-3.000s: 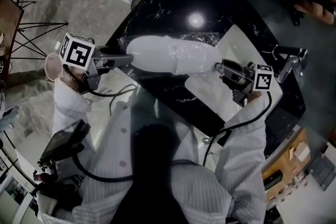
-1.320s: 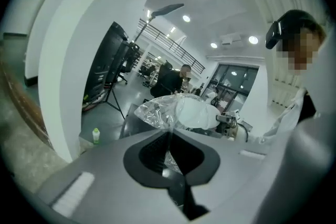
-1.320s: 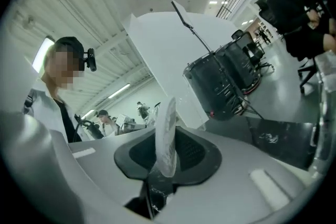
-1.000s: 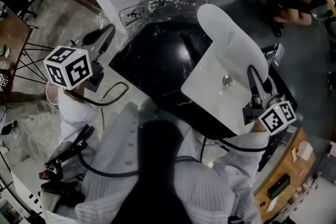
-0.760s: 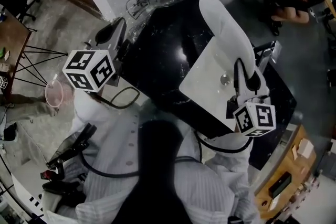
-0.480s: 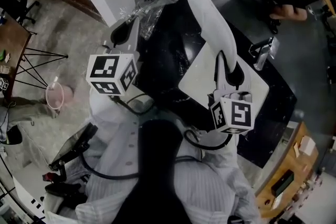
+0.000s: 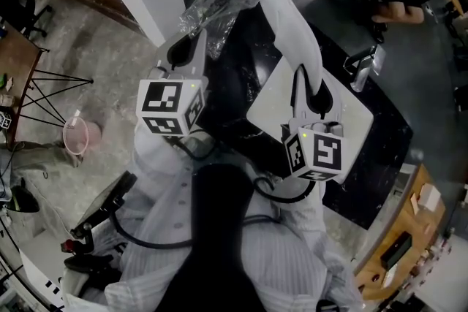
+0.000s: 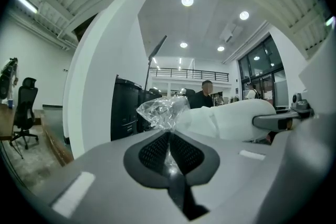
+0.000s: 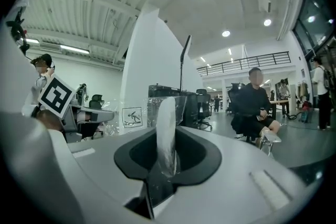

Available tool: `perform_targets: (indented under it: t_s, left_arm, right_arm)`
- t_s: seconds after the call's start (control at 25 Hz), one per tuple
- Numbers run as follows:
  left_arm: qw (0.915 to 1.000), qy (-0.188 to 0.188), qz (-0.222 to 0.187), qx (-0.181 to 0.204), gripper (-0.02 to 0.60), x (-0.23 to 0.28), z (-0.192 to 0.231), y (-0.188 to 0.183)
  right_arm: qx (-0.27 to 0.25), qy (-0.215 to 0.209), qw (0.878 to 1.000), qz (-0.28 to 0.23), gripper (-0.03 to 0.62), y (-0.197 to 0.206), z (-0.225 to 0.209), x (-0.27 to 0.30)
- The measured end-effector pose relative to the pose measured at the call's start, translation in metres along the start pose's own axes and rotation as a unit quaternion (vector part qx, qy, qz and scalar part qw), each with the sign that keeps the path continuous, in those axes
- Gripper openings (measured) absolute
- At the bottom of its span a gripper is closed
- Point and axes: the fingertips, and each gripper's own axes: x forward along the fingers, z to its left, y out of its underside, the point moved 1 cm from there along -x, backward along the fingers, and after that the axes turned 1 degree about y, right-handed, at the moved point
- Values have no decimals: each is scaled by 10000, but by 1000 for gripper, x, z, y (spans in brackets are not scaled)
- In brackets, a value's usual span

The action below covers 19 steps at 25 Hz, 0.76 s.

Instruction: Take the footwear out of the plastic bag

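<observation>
Crinkled clear film is pinched flat in the left tongs (image 8: 169, 136), which are shut tight on the plastic bag (image 8: 160, 112). Only that close view shows the film caught between the pads. The right tongs (image 9: 167, 147), closing at about half width, clamp the white footwear (image 9: 166, 118) edge-on. Only the head view shows the whole layout. There the footwear (image 7: 289, 18) runs from the right tongs (image 7: 311, 84) toward the far edge of the black worktop (image 7: 241, 77). Its far end meets the bag (image 7: 219, 0), held up by the left tongs (image 7: 181, 51); whether it is inside, I cannot tell.
</observation>
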Motion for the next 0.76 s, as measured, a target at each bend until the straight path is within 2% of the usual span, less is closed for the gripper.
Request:
perform_targets:
  t_s: [0.76]
  left_arm:
    - [9999,136,84,-38,2,-2,5,10]
  right_arm:
    - [52,158,9999,10,87,2,-8,-8]
